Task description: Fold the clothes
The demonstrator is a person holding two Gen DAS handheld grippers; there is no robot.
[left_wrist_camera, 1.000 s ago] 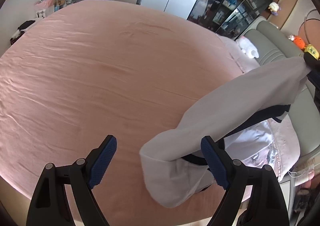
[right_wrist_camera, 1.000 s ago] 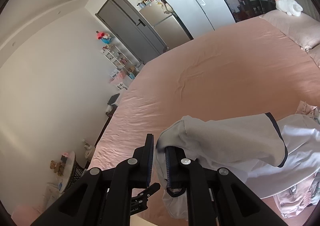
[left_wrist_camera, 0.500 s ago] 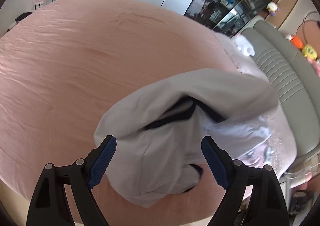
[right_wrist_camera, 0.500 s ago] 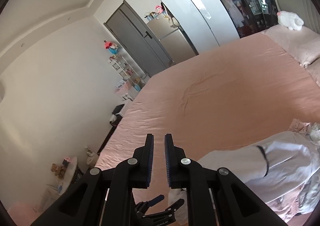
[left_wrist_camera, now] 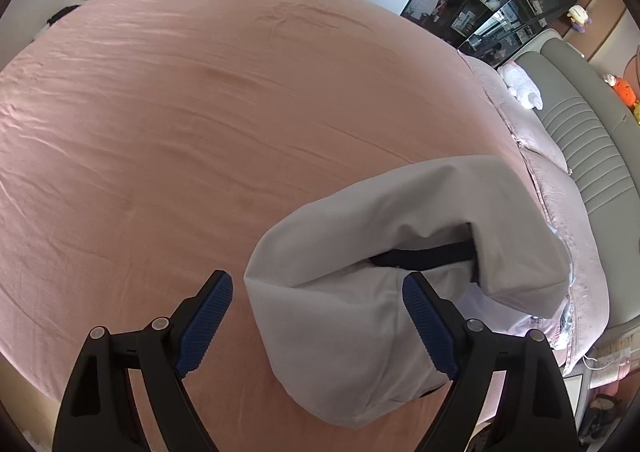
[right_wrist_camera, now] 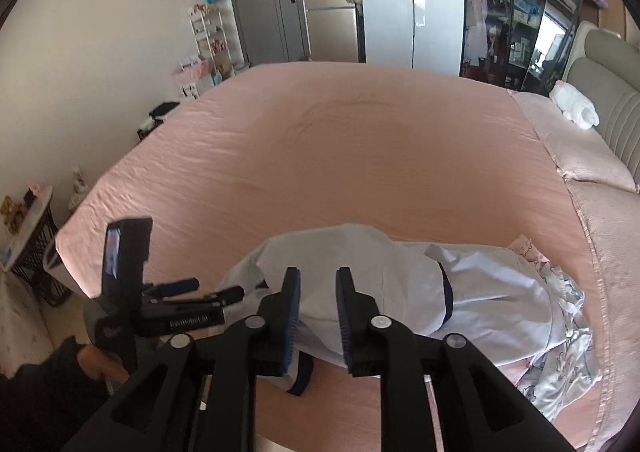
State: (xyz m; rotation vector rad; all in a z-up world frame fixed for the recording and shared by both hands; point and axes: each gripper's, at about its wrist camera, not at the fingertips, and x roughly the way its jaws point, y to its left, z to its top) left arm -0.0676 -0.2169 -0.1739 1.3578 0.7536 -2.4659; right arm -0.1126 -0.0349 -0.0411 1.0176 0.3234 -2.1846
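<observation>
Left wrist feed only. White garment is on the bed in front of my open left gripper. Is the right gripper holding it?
Observer: No. The right gripper is open with nothing between its fingers. The white garment lies on the bed beyond it.
Operator: Other clothes nearby?
Observer: A pale printed garment is bunched against its right side, near the bed's edge.
Operator: Any loose end on your side?
Observer: Yes, a navy-edged end lies at the near bed edge, under the right gripper.
</observation>
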